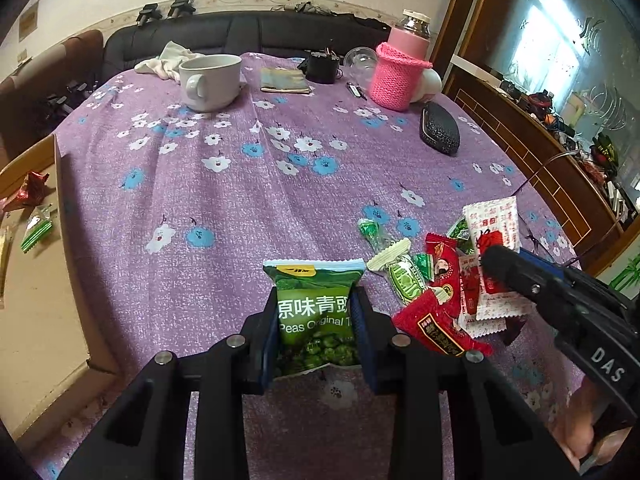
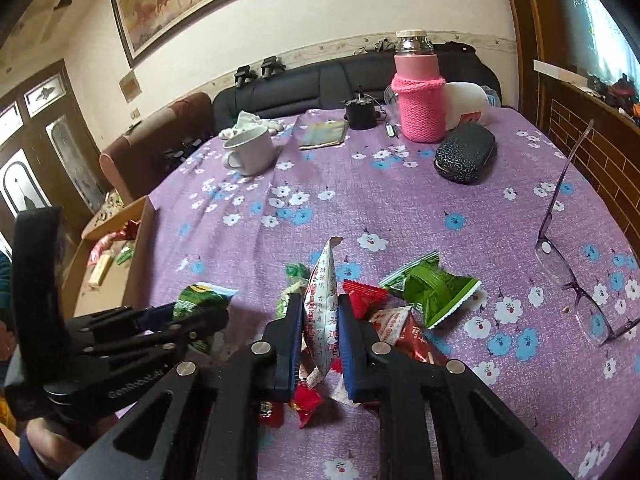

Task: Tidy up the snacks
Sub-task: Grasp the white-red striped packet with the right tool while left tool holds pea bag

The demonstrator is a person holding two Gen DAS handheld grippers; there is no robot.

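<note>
A table (image 1: 224,200) under a purple flowered cloth carries a white mug (image 1: 210,80), a pink knitted bottle (image 1: 400,68) and a black glasses case (image 1: 439,128). Near its front edge lie a heap of snack packets (image 1: 440,280) and 1 pair of glasses (image 2: 576,280).

On the bench (image 1: 224,208): pea packet (image 1: 316,312) at 6 o'clock, pinched in the left claw (image 1: 316,332); snack pile (image 1: 444,280) just beside it at 3 o'clock, one sachet (image 2: 324,312) edge-up within the right claw (image 2: 320,336). Far side: mug (image 1: 210,80) at 11 o'clock, bottle (image 1: 402,68) at 1 o'clock, case (image 1: 439,128) just before the bottle. Spectacles (image 2: 576,280) at 3 o'clock, well apart from the pile. Off the 9 o'clock edge, lower down, a box (image 1: 36,280) with loose snacks inside.
</note>
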